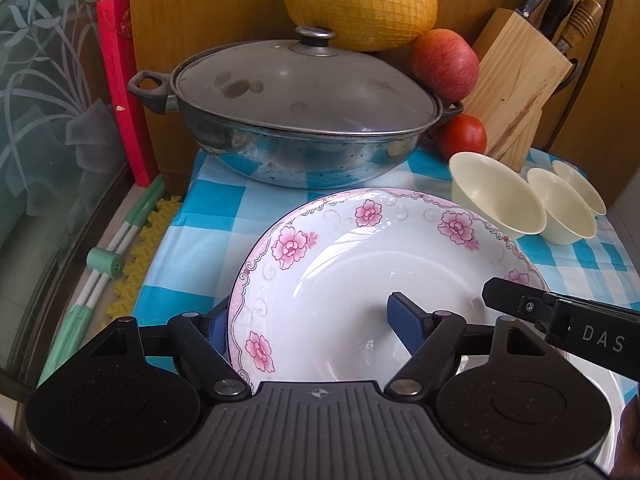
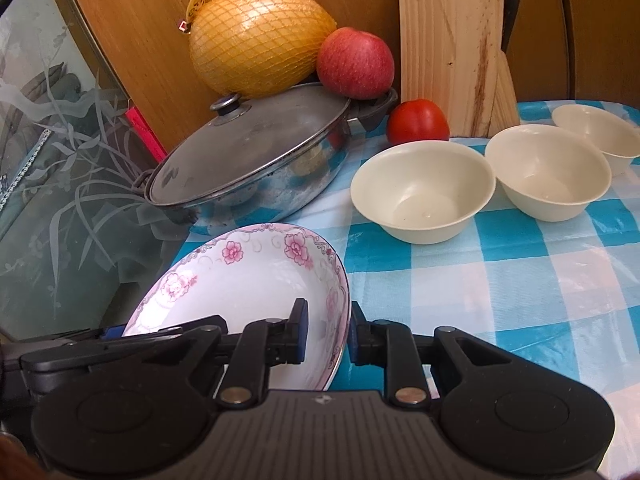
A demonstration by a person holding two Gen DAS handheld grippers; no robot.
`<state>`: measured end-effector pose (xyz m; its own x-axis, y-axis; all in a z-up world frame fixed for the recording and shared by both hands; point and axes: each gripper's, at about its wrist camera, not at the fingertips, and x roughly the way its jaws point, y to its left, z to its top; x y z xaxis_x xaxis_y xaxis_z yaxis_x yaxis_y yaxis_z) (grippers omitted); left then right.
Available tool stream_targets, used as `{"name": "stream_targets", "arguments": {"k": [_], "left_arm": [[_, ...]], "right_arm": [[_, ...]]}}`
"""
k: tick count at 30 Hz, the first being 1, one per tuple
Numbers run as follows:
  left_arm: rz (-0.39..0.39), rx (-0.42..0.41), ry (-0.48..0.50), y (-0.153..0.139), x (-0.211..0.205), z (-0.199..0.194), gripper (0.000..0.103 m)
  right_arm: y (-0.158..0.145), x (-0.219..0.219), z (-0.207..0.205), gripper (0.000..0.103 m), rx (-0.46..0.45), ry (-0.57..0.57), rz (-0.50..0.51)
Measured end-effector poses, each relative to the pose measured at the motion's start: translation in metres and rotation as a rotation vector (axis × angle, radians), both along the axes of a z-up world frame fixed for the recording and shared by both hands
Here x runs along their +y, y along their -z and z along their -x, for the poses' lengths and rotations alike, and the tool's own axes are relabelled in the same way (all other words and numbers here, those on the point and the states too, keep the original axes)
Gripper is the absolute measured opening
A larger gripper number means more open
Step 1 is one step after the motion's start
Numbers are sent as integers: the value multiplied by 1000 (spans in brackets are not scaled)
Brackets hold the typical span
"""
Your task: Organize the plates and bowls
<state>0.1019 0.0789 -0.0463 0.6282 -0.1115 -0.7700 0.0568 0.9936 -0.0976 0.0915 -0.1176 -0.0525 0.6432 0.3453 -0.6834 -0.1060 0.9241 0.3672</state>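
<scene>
A blue-and-white checked cloth (image 2: 500,280) covers the counter, backed by wooden panels. Nearest, the floral plate (image 1: 340,264) sits tilted, both grippers at its rim: the left gripper (image 1: 308,320) straddles the near-left edge with its jaws spread, and the right gripper (image 2: 328,328) brackets the right edge, a small gap showing. Each should probably close squarely before lifting, keeping the plate level. Farther right stand three cream bowls (image 2: 424,192); behind them sit the lidded pan (image 1: 296,120) and knife block (image 2: 452,48).

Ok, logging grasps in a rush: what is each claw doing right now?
Left claw: open, straddling the near rim of the floral plate, not clamped.
Right claw: open, fingers either side of the plate's right rim.
</scene>
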Motion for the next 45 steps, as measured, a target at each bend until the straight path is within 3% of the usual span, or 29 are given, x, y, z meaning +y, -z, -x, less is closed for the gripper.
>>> {"name": "stream_targets", "arguments": {"k": [32, 45], "left_arm": [[-2, -39, 210, -9, -83, 46, 81], [-24, -47, 271, -6, -98, 67, 81]], "right_arm": [[-16, -80, 86, 20, -9, 170, 15], [-13, -91, 123, 20, 1, 218, 6]]}}
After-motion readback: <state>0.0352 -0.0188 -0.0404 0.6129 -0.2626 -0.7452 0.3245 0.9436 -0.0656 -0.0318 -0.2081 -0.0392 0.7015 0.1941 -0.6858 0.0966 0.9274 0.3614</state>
